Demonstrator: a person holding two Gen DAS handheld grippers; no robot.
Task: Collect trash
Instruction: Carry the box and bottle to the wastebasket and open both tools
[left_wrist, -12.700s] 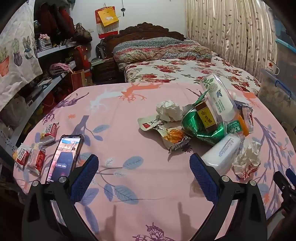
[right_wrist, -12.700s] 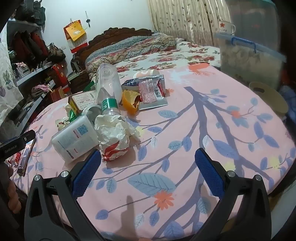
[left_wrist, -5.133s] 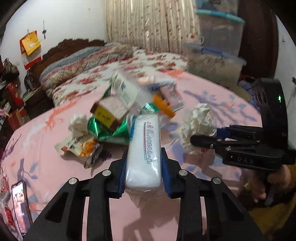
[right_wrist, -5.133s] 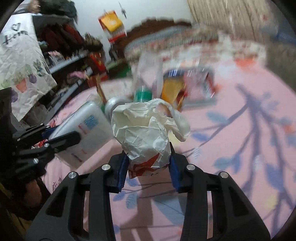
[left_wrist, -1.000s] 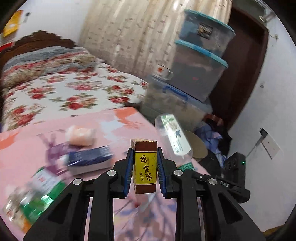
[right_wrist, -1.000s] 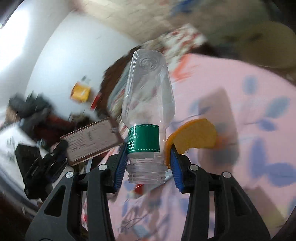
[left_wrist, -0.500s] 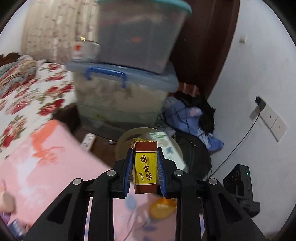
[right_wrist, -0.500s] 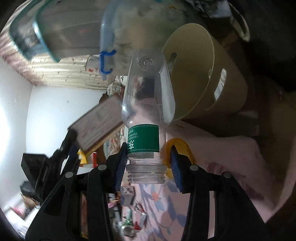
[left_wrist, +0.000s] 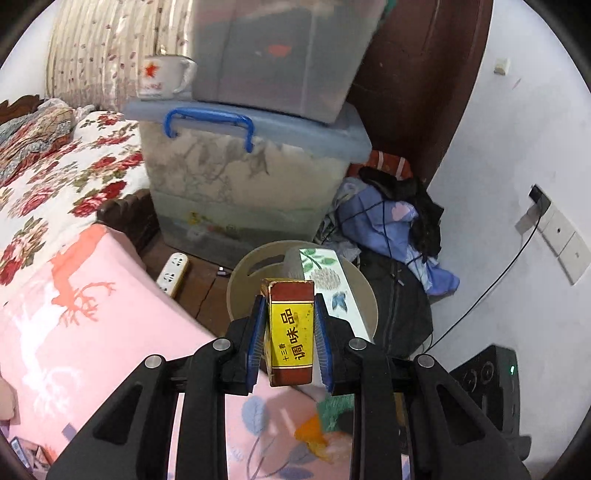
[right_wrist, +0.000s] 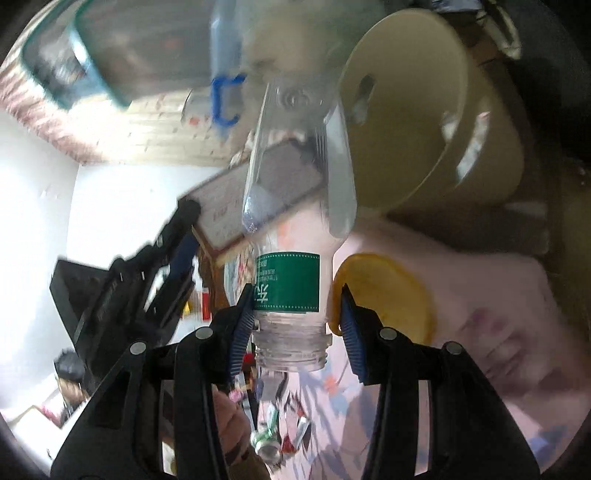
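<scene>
Left gripper (left_wrist: 289, 334) clamps a yellow-and-red box (left_wrist: 291, 332) printed "调味品"; right gripper (right_wrist: 297, 325) pinches a green-labelled clear bottle (right_wrist: 295, 221) near a beige wastebasket (right_wrist: 424, 107) beside the pink tablecloth (left_wrist: 74, 314).

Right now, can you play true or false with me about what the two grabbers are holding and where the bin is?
1. The left gripper squeezes a yellow and red box. True.
2. The right gripper holds a crumpled paper ball. False: it holds a clear plastic bottle with a green label.
3. The beige bin stands on the floor beside the pink-covered table. True.
4. The bottle has its cap on. False: its threaded neck is open.
5. A white mug with a red star sits on a storage box lid. True.
</scene>
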